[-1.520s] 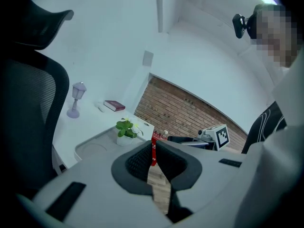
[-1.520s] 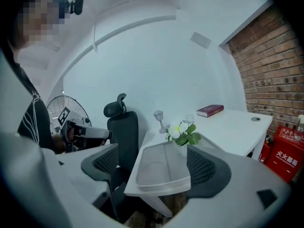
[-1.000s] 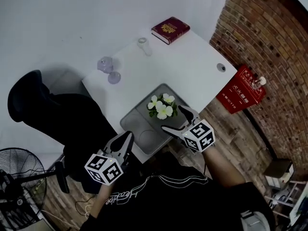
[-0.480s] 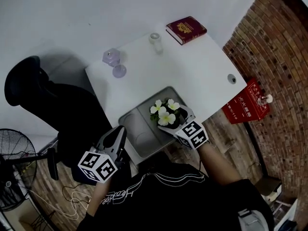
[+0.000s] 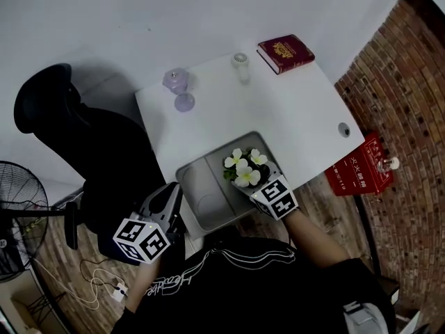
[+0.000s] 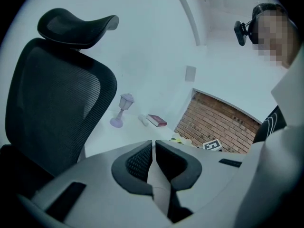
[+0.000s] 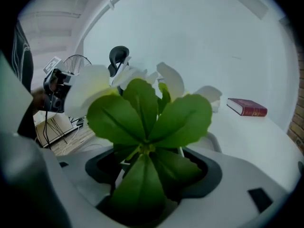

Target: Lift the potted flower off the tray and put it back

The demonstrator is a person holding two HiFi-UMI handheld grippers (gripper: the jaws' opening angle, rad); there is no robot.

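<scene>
Flower (image 5: pixel 245 169) is sitting in the right-hand compartment of the tray (image 5: pixel 198 183). The tray is lying at the near edge of the table (image 5: pixel 278 110), toward its right corner. The plant is standing upright, stem axis vertical, white blooms on top.

Right gripper (image 5: pixel 259 184) is reaching in from the near edge, slanting downward into the plant. Its jaws are standing spread on either side of the plant and have just been closing in. Leaves and stems are filling the gap between them. In the right gripper view the foliage is covering the pot, so pad contact with the pot is not showing. No pad is visibly pressing on anything yet.

Key relation: the flower is lying dead ahead of the right jaws and already between them, low in the gap. Judging from that, the coming move is needing only more closing onto the pot body, then a straight lift along the upright axis. Risk I am seeing: the pads are catching leaves instead of the pot wall.

Left gripper (image 5: pixel 169 199) is hanging off the table, past the tray's near left corner, beside the chair (image 5: pixel 104 158). Its jaws are pressed together with nothing between. It is sitting well apart from the flower, so the right hand is clearly the nearer one.
</scene>
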